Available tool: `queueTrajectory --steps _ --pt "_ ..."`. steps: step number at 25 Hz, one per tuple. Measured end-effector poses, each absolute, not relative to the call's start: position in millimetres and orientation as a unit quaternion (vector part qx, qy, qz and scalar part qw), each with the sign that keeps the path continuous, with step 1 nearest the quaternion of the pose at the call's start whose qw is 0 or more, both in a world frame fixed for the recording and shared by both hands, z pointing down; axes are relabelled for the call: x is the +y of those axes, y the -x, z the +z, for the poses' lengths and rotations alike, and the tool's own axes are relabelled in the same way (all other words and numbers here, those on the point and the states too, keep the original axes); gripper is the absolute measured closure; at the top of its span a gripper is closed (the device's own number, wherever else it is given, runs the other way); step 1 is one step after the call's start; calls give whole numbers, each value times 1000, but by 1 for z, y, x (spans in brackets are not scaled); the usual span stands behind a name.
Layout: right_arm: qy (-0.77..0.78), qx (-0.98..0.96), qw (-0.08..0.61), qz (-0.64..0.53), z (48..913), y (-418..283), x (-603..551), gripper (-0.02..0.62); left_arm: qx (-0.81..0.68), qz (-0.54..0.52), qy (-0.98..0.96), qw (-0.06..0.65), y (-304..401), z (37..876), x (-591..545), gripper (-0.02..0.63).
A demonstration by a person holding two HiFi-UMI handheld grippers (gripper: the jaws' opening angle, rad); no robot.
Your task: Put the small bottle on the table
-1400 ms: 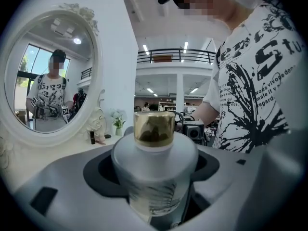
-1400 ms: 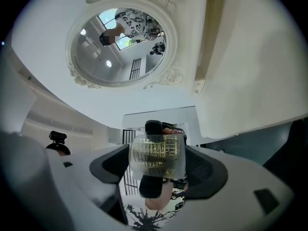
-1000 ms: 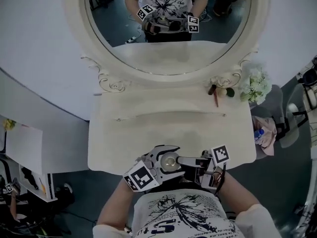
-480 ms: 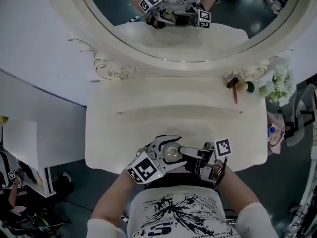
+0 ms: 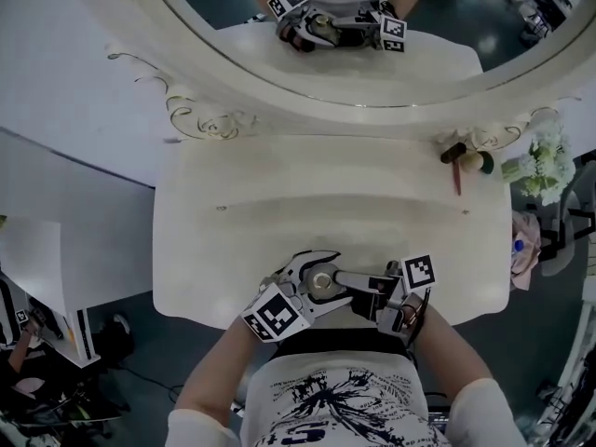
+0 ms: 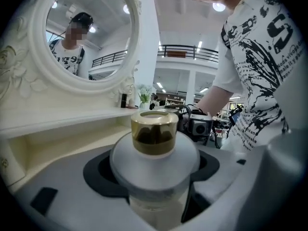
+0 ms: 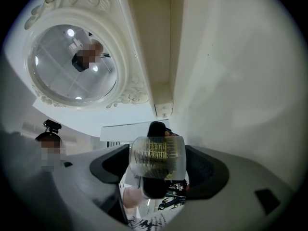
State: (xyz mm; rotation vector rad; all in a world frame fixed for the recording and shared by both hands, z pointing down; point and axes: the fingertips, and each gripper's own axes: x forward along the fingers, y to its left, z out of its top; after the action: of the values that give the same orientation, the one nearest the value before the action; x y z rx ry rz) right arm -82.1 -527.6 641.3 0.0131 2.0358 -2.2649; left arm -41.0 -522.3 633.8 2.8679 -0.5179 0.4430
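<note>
The left claw [image 5: 308, 290] is closed on the small bottle [image 5: 322, 282]. Its two jaws squeeze the see-through body just under the gold cap. The cap points up, so the bottle stands straight.

The right claw [image 5: 359, 286] comes in from the other side. In its own view a clear part with gold print fills the gap between its jaws and touches both pads, so it looks closed on the same bottle too.

Both claws sit over the front edge of the table [image 5: 279, 203], close to the person's tummy. I cannot tell if the bottle's bottom is touching the top yet.

To do this step well, I think the bottle should go a little ahead of the claws, away from the edge, so it cannot fall off. There is lots of bare top in front of both claws. The brush [image 5: 457, 168] and the flowers [image 5: 545, 161] are far ahead and off to the right claw's side, so they are not in the way.

Hold the bottle straight and bring it down slowly until the bottom sits flat. Then open one claw, then the other, only a little. Pull each claw straight back so a jaw does not bump the bottle over. The glass looks smooth, so a tilt could make it slip.
</note>
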Motion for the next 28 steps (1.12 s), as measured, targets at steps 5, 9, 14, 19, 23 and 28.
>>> queueTrajectory --steps 5,9,14,19,23,28 --pt "17 674 43 -737 644 81 -531 241 -186 151 -966 102 41 638 -525 253" --pt "46 705 25 -707 647 77 -538 241 -190 163 -963 98 41 644 -528 253" --pt "68 728 -4 -682 653 73 -539 242 -187 180 -961 94 42 653 -527 253" --pt "98 730 -15 -676 659 67 -541 244 -189 225 -952 83 40 670 -528 253" --pt "114 730 -31 -674 664 62 -539 245 -200 234 -948 79 40 671 -530 253" --pt "142 718 -33 -681 669 55 -536 247 -203 249 -945 67 38 676 -528 253"
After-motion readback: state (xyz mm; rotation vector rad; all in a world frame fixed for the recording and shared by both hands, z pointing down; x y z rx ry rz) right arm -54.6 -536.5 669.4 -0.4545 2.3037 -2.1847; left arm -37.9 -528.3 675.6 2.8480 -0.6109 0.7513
